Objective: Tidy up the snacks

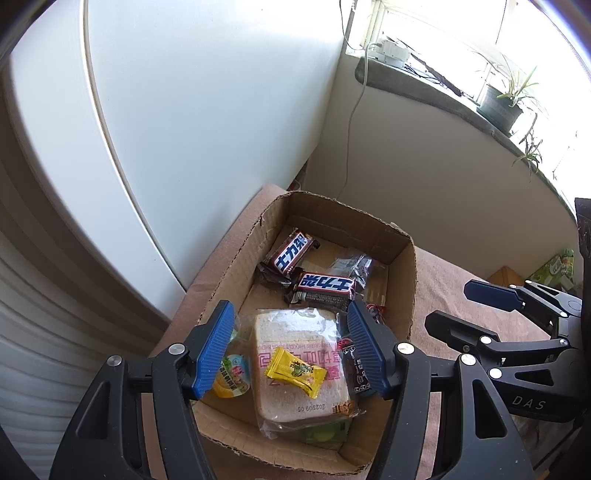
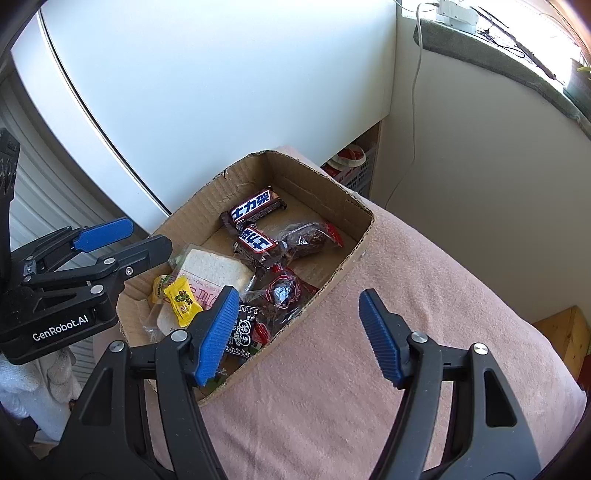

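Note:
An open cardboard box (image 1: 402,295) (image 2: 354,254) sits on a pink cloth-covered surface (image 2: 424,295). Inside lie two dark chocolate bars (image 1: 291,253) (image 2: 258,206), a bagged bread slice (image 1: 299,365) (image 2: 214,269) with a yellow candy (image 1: 295,372) (image 2: 183,301) on it, a jelly cup (image 1: 232,376), a brown snack bag (image 2: 306,238) and other dark packets (image 2: 280,291). My left gripper (image 1: 290,347) is open and empty above the box's near end; it also shows in the right wrist view (image 2: 125,240). My right gripper (image 2: 297,338) is open and empty over the box's right wall; it also shows in the left wrist view (image 1: 469,306).
A white cabinet (image 1: 207,110) stands behind the box. A windowsill (image 1: 443,88) holds a potted plant (image 1: 506,107) and a power strip (image 2: 454,11). A cable (image 1: 351,122) hangs down the wall. A green package (image 1: 554,266) and a wooden surface (image 2: 569,332) lie to the right.

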